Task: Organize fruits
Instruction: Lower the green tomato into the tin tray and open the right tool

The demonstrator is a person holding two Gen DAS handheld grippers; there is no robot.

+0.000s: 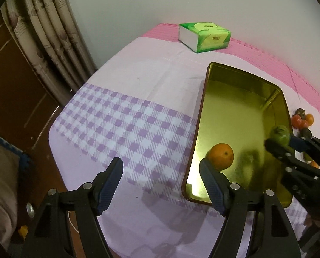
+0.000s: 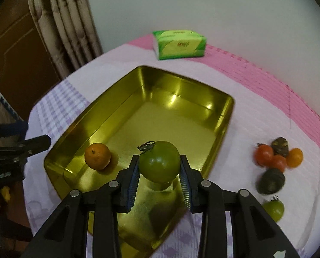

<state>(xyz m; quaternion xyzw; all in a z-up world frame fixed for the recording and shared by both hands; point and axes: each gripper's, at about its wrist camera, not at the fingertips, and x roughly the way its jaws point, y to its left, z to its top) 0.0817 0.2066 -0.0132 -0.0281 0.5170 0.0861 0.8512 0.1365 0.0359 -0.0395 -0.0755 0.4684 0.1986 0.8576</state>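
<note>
A gold metal tray (image 1: pixel 205 116) (image 2: pixel 108 105) sits on the tablecloth. One orange (image 1: pixel 221 155) (image 2: pixel 97 156) lies in its near corner. My left gripper (image 1: pixel 161 167) is open and empty, its fingers straddling the tray's left rim just in front of the orange. My right gripper (image 2: pixel 159 160) is shut on a green tomato (image 2: pixel 159 161) (image 1: pixel 280 135) and holds it above the tray's near end. To the right of the tray lie loose fruits: orange and red ones (image 2: pixel 271 158) (image 1: pixel 302 120), dark ones (image 2: pixel 271 180), and a second green tomato (image 2: pixel 275 209).
A green tissue pack (image 1: pixel 204 36) (image 2: pixel 179 44) lies at the far side on a pink mat (image 2: pixel 256 68). The table's left edge drops off beside a curtain (image 1: pixel 43 36) and a brown door (image 2: pixel 13 49).
</note>
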